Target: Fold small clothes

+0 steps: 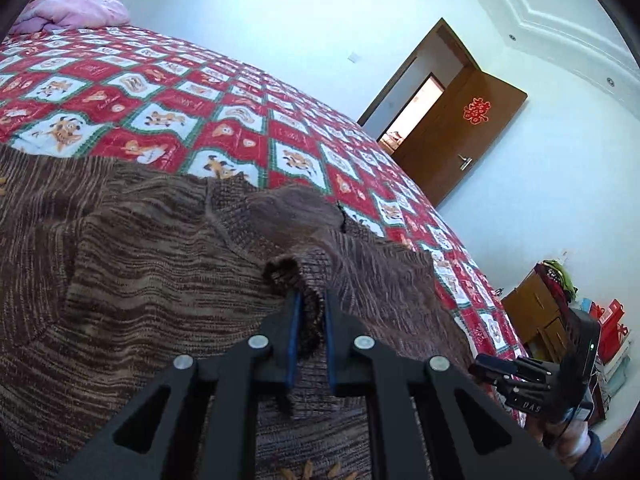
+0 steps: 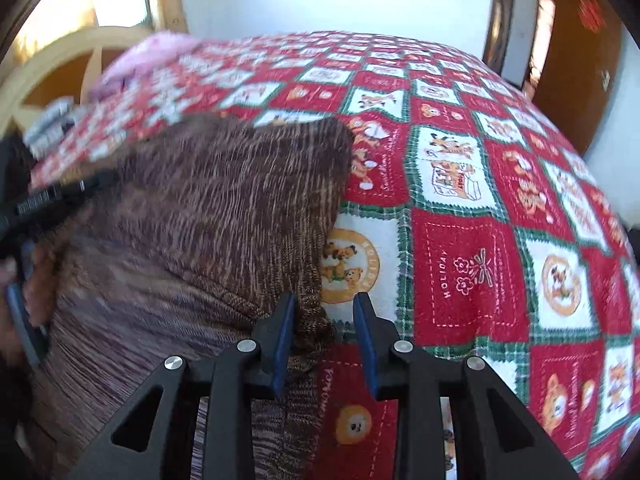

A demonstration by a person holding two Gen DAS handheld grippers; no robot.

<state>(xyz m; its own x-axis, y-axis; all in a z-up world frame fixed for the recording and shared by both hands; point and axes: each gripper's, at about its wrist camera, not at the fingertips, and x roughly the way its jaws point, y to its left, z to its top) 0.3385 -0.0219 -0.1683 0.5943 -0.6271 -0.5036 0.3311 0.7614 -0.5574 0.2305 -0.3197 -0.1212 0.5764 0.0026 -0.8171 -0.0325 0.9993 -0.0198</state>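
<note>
- The left gripper pinched a bunched edge of the brown streaky knit sweater.
- The right gripper stood partly spread, the sweater's hem against only one pad.
- The sweater lay rumpled on the bed.
- The red-and-white quilt read "HOLIDAY".
- The far door bore a red paper character.

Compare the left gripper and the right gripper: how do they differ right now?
The left gripper pinches a fold of the brown sweater; the right gripper stands wider, jaws apart, cloth only against one pad. Left sits over sweater, right at its edge over the quilt. Both have blue pads.
</note>
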